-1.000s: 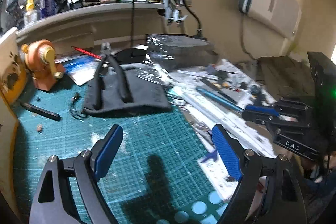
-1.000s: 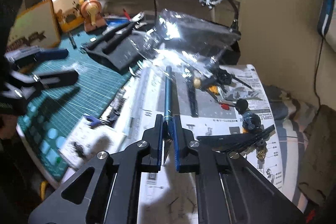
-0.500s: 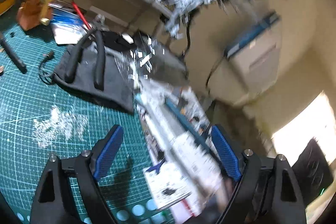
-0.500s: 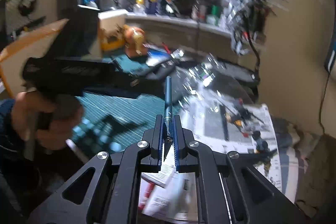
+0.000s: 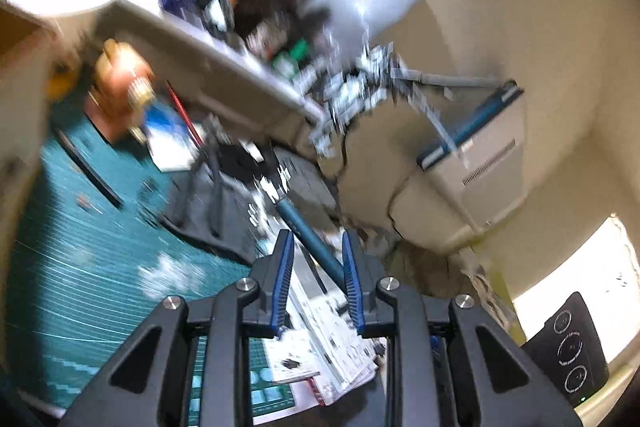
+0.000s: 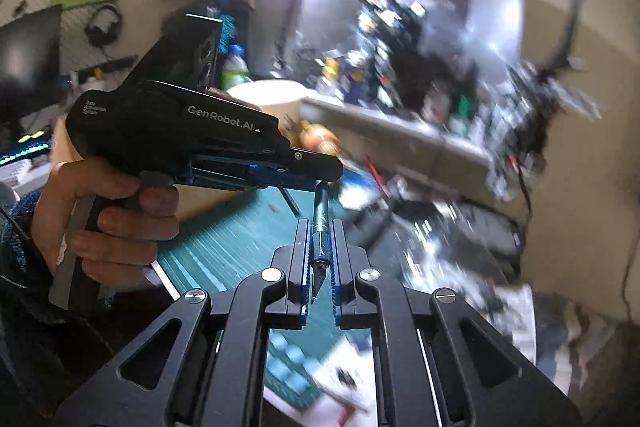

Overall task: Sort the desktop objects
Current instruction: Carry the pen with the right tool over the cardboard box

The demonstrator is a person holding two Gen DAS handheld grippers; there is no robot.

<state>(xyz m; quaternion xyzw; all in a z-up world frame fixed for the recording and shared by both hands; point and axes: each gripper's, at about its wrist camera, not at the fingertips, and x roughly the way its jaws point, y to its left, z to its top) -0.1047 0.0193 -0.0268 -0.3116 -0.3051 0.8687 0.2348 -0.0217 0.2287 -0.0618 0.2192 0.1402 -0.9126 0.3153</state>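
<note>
A teal craft knife [image 6: 320, 223] is pinched between the pads of my right gripper [image 6: 320, 255], blade end toward the camera and handle pointing away, lifted off the desk. My left gripper [image 6: 328, 171], held by a hand [image 6: 104, 219], comes in from the left at the handle's far end. In the left wrist view the knife handle [image 5: 304, 227] runs slantwise between the blue pads of the left gripper [image 5: 318, 259]. Its jaws are closing, with a gap still showing beside the handle.
Below lie a green cutting mat [image 5: 80, 247], a black pouch [image 5: 208, 211] and printed manual sheets [image 5: 328, 347]. An orange crank sharpener [image 5: 120, 87] stands at the mat's far left. A shelf [image 5: 224, 75] crowded with bottles and model figures runs behind. Everything is motion-blurred.
Both grippers rose from the desk. The right one carried the knife up with it. The left one rolled and swung over to the knife, and its jaws narrowed around the handle.
</note>
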